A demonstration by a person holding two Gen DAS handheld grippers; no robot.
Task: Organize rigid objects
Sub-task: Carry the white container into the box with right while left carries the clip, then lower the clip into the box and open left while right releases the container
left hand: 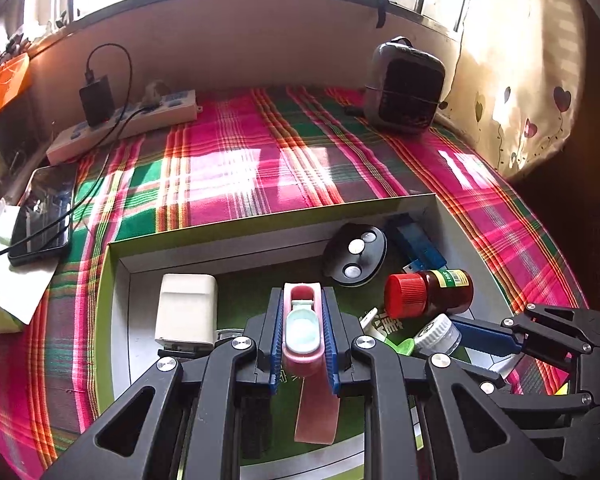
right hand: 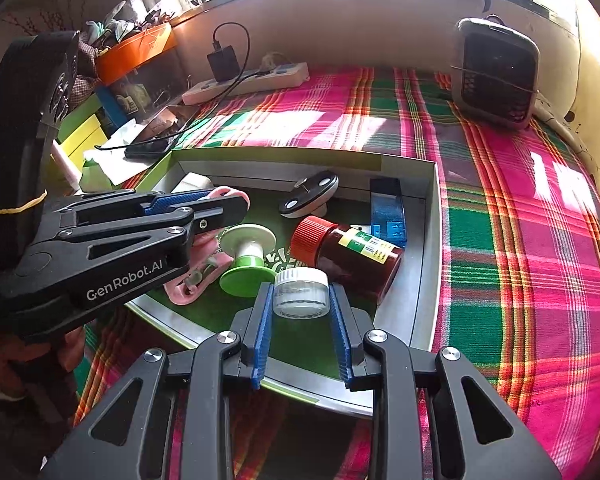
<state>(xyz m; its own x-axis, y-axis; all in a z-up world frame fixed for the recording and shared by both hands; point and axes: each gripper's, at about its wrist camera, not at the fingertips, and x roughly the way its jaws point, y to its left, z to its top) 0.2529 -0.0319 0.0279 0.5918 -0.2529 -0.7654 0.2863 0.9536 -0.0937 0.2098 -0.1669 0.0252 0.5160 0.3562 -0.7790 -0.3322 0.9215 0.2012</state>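
Both tools are loaded over the box [right hand: 428, 216]. The left gripper [left hand: 302, 330] has its jaws pinched tight on a pink toy toilet [left hand: 303, 320], held above the box's green floor, just in from the near wall. The right gripper [right hand: 302, 312] has its jaws narrowed onto a small clear jar [right hand: 301, 292] with a white lid, over the near part of the box, just beside the brown red-capped bottle [right hand: 348, 254] that lies on its side there.

I'd say the step in hand is setting these two pieces down inside the box. The next move calls for lowering each into a free patch of floor and loosening the jaws without knocking the bottle, the green spool [right hand: 246, 258] or the black disc [left hand: 356, 254] at the far wall.

Both tools slope steeply downward, side by side, the left one crossing in front of the right.
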